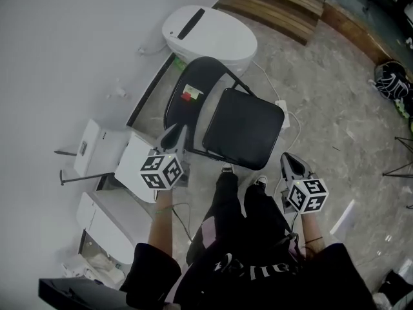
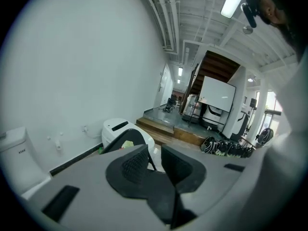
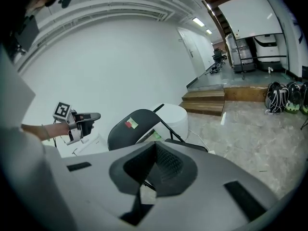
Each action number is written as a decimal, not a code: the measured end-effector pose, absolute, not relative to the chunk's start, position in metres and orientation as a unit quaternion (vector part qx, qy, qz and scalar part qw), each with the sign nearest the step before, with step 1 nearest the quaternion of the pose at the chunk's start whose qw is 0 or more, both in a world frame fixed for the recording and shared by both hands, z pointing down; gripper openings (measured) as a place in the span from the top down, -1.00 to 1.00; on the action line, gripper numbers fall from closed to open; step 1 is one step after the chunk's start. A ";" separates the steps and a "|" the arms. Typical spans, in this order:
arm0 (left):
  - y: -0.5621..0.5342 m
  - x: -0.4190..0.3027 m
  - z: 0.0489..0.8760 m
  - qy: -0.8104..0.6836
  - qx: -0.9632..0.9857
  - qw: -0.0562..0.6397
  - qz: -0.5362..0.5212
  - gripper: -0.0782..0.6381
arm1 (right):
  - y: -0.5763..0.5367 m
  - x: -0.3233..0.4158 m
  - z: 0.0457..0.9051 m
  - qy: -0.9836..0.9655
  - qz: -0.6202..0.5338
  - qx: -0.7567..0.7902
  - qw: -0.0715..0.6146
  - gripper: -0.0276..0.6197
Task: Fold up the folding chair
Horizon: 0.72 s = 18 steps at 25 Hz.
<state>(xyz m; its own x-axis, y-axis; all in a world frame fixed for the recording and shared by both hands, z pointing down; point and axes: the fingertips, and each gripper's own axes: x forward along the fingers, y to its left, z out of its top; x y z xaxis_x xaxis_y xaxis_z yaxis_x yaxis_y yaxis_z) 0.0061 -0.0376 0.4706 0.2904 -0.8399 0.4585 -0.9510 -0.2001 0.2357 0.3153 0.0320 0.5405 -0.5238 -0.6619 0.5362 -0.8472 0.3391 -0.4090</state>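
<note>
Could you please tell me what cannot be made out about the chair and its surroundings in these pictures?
- Folding chair hinges: covered by its own seat in the head view, and blocked by the left tool and right tool bodies in the gripper views.
- Sticker on the backrest: print too small in every view.
- Black stand: cut off by the head view's right edge.

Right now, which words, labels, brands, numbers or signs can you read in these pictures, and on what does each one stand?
Nothing here reads clearly.
Sticker on the chair back: red, green and white, print too small.
Label on the white box: too blurred.
Print on the person's black clothes: blurred.
Marker cubes: black-and-white squares, no letters.
</note>
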 end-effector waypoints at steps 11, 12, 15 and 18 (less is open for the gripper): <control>-0.157 -0.084 0.568 -0.512 0.763 0.261 0.296 0.18 | -0.015 0.284 0.585 -0.788 0.398 0.467 0.050 0.87; -0.162 -0.084 0.580 -0.495 0.766 0.268 0.311 0.18 | -0.018 0.282 0.595 -0.785 0.406 0.466 0.048 0.87; -0.176 -0.087 0.611 -0.458 0.766 0.278 0.354 0.17 | -0.026 0.275 0.635 -0.774 0.416 0.473 0.068 0.87; -0.191 -0.084 0.627 -0.434 0.774 0.277 0.369 0.17 | -0.029 0.273 0.681 -0.761 0.429 0.478 0.094 0.87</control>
<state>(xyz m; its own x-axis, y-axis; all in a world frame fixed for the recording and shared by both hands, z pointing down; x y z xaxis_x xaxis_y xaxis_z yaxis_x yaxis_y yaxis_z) -0.0840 -0.1911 0.6267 0.3508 -0.4662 0.8122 -0.8759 -0.4701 0.1085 0.2728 -0.0291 0.6810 -0.5249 -0.6465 0.5537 -0.8084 0.1750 -0.5620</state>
